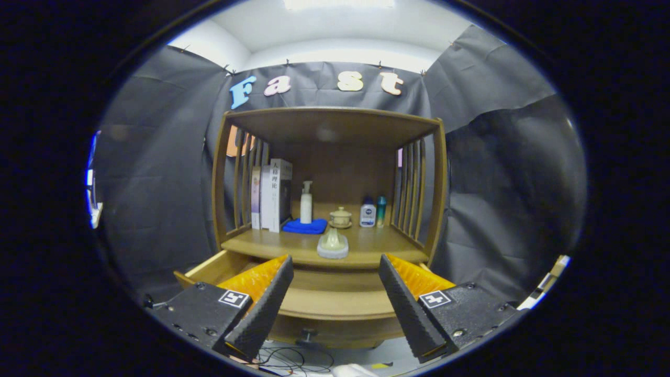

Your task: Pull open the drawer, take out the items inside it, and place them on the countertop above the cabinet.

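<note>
A wooden cabinet stands ahead with its drawer (335, 301) pulled out toward me; the drawer's inside is bare wood where it shows between my fingers. On the countertop (261, 243) above it, near the front edge, sits a pale lidded dish (333, 244). My gripper (335, 272) hangs open over the drawer, nothing between its fingers, the dish just beyond and above the tips. The drawer's knob (309, 333) shows below its front panel.
At the back of the countertop stand several books (272, 195), a white pump bottle (306, 203), a folded blue cloth (305, 226), a small lidded cup (341, 217), and two small bottles (373, 212). Slatted sides and a top shelf enclose it. Cables (293, 358) lie on the floor.
</note>
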